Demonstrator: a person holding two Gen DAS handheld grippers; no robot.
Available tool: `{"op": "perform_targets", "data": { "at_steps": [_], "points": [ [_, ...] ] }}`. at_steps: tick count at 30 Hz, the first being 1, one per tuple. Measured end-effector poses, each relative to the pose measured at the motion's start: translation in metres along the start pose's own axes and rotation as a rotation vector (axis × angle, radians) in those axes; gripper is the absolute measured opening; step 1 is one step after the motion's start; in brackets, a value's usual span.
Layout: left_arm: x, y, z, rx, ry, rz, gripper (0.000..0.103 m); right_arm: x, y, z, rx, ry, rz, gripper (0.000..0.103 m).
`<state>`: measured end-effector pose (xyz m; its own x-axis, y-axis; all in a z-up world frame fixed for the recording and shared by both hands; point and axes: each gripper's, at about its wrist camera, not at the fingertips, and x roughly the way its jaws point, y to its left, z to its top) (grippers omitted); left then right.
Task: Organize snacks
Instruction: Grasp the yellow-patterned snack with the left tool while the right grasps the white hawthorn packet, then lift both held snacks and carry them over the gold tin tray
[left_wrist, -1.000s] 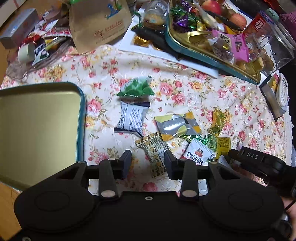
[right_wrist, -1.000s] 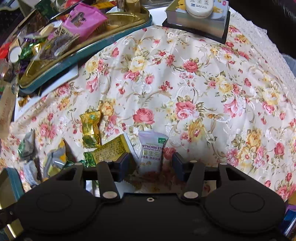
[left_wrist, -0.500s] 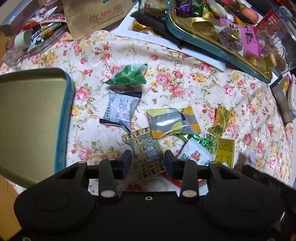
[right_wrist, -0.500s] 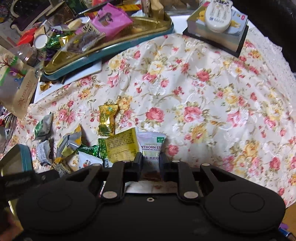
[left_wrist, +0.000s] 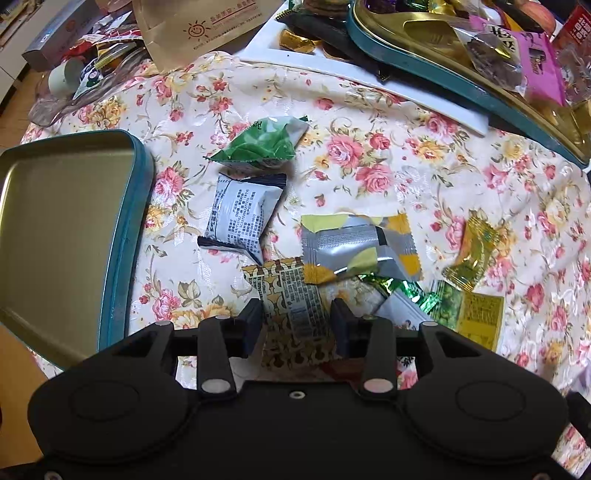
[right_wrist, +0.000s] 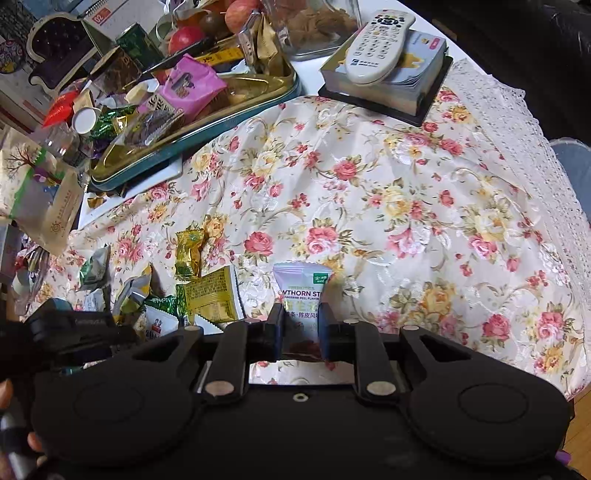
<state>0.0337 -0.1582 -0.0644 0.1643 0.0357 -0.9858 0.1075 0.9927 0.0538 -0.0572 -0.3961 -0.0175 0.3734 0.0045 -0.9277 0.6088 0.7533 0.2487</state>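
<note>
From the left wrist view, we point our left gripper (left_wrist: 297, 325) almost straight down over the loose snacks on the floral cloth of the desk (left_wrist: 406, 177), because the gold patterned packet (left_wrist: 291, 295) lies right below it; the jaws are opening, spread to either side of that packet, and their pads do not yet press on it as far as we can tell. That packet is half tucked under a silver and yellow wrapper (left_wrist: 354, 247), so we judge a straddling approach from above suits it better than a sideways one. A white printed pouch (left_wrist: 240, 218) and a green pouch (left_wrist: 262, 144) lie farther on, near the empty teal-edged tin (left_wrist: 125, 236), which sits at the left, likely as the place where sorted snacks go. From the right wrist view, our right gripper (right_wrist: 302, 325) has its jaws pressed together on the lower end of a pale hawthorn strip packet (right_wrist: 303, 284), pinching it so that its printed top stands clear of the pads above the cloth. A gold candy (right_wrist: 190, 253) and a yellow sachet (right_wrist: 210, 295) lie to the left of it on the desk, and a crowded snack tray (right_wrist: 207, 136) sits beyond them, propped on other clutter.
</note>
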Motion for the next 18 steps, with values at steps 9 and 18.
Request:
{"op": "perform_targets", "data": {
  "at_steps": [9, 18],
  "points": [
    [0.012, -0.002, 0.001, 0.039, 0.047, -0.045, 0.046, -0.007, 0.003, 0.002, 0.010, -0.006, 0.029, 0.021],
    [-0.011, 0.013, -0.003, 0.061, 0.009, -0.110, 0.041, -0.008, 0.013, 0.003, 0.043, 0.003, 0.080, 0.021]
  ]
}}
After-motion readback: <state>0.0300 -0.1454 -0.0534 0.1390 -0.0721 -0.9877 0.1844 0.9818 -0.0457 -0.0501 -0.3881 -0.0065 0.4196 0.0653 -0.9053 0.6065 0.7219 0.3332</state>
